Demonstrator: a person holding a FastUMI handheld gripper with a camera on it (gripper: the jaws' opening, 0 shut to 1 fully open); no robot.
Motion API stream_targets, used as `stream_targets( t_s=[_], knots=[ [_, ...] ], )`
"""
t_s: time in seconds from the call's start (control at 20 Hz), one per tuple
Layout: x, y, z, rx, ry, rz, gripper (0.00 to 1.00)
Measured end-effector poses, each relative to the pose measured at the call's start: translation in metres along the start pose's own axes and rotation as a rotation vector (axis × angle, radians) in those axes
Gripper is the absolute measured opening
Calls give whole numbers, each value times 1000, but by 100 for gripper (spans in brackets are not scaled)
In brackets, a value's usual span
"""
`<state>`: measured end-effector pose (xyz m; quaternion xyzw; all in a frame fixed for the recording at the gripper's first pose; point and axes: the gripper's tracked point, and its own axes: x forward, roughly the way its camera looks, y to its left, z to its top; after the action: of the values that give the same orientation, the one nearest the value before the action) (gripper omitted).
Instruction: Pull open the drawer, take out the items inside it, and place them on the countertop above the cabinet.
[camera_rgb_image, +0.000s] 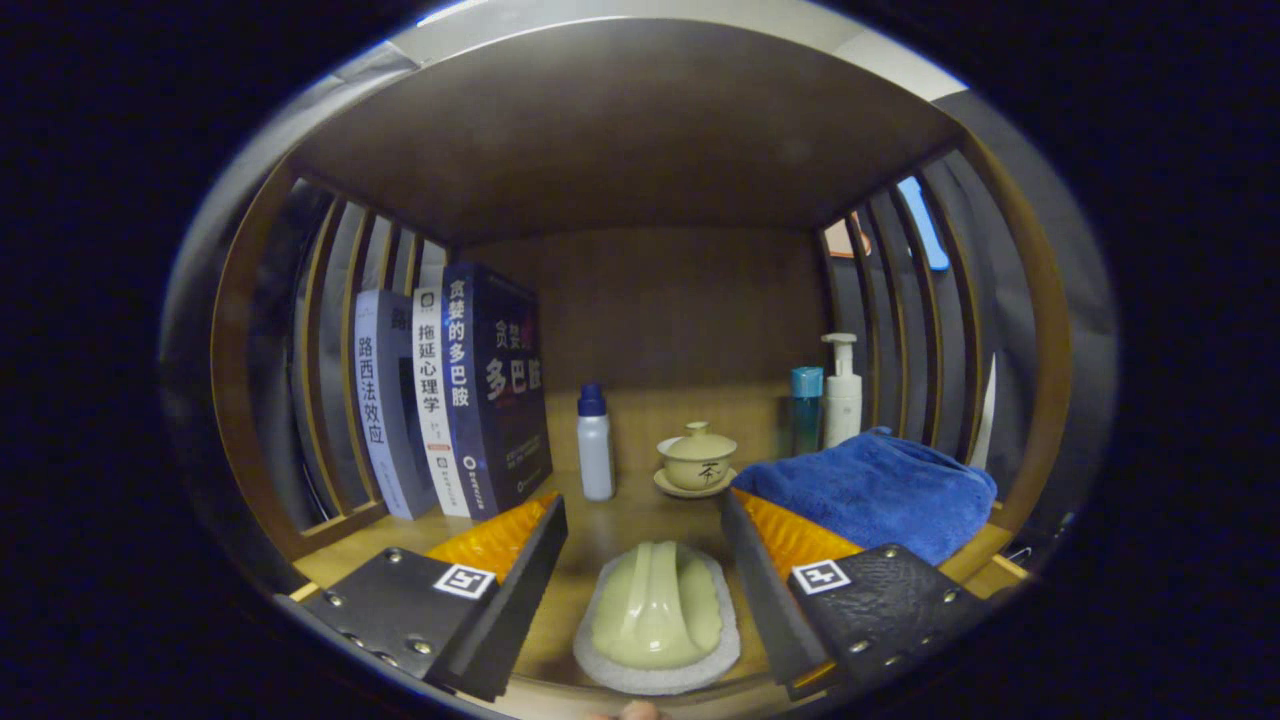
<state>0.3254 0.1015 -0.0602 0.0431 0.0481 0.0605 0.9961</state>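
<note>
The gripper (645, 560) stands released, its fingers spread wide with nothing pressed between them, on either side of a pale green ridged item (657, 608) resting on a white pad (655, 675) at the front edge of the wooden countertop (620, 520). Bare countertop runs from the green item back to a lidded cup on a saucer (696, 460) and, just left of that, a white bottle with a blue cap (595, 443). Left of the green item three books (450, 395) stand upright against the slatted side, spines in Chinese characters. To its right lies a folded blue towel (875, 490); behind the towel stand a teal bottle (806, 408) and a white pump bottle (842, 392).
</note>
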Motion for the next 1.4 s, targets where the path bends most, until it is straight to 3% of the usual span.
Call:
stream_targets(
  t_s=[0.1, 0.45, 0.8, 1.1, 1.4],
  knots=[
    [-3, -2, 6, 7, -26, -1, 98],
    [-33, 17, 63, 2, -240, 77, 98],
    [-116, 10, 117, -32, -278, -9, 98],
    [-195, -11, 96, -13, -242, -108, 98],
    [-249, -14, 38, 2, -155, -123, 98]
  ],
)
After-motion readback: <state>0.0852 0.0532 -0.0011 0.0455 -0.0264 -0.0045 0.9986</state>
